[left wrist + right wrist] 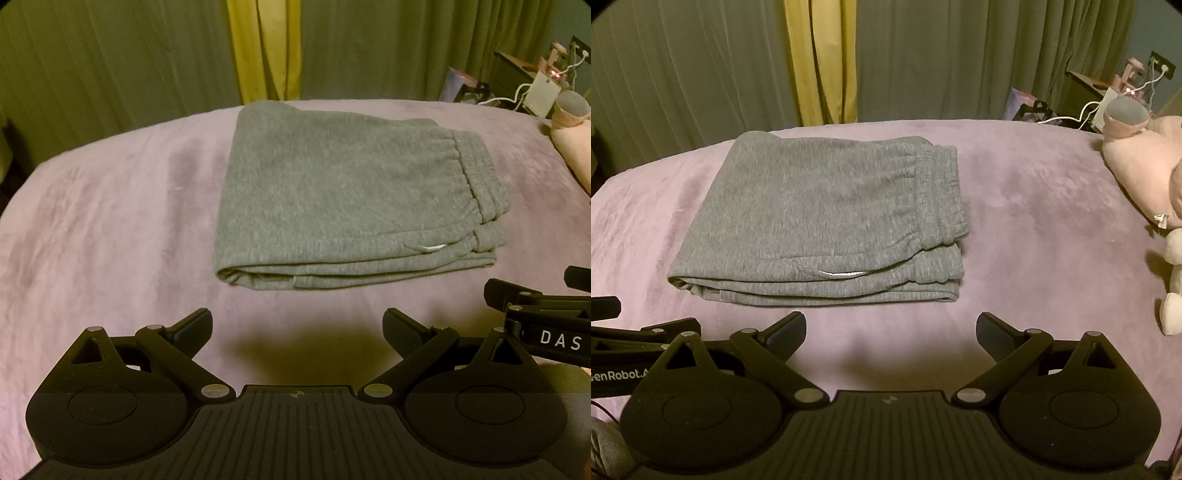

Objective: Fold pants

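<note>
Grey sweatpants (343, 192) lie folded into a compact rectangle on the purple bedspread (110, 221), waistband and cuffs stacked at the right side, a white drawstring showing at the front edge. My left gripper (297, 328) hovers open just in front of the fold, nothing between its fingers. The right gripper's side shows at the right edge of that view. In the right wrist view the same folded pants (820, 214) lie ahead and to the left, and my right gripper (891, 330) stands open and empty, short of the fabric.
A pink plush toy (1145, 177) lies on the bed at the right. Behind it a nightstand (1086, 92) holds cables and small items. Green and yellow curtains (820, 62) hang past the bed's far edge. Bare bedspread (1052, 221) spreads right of the pants.
</note>
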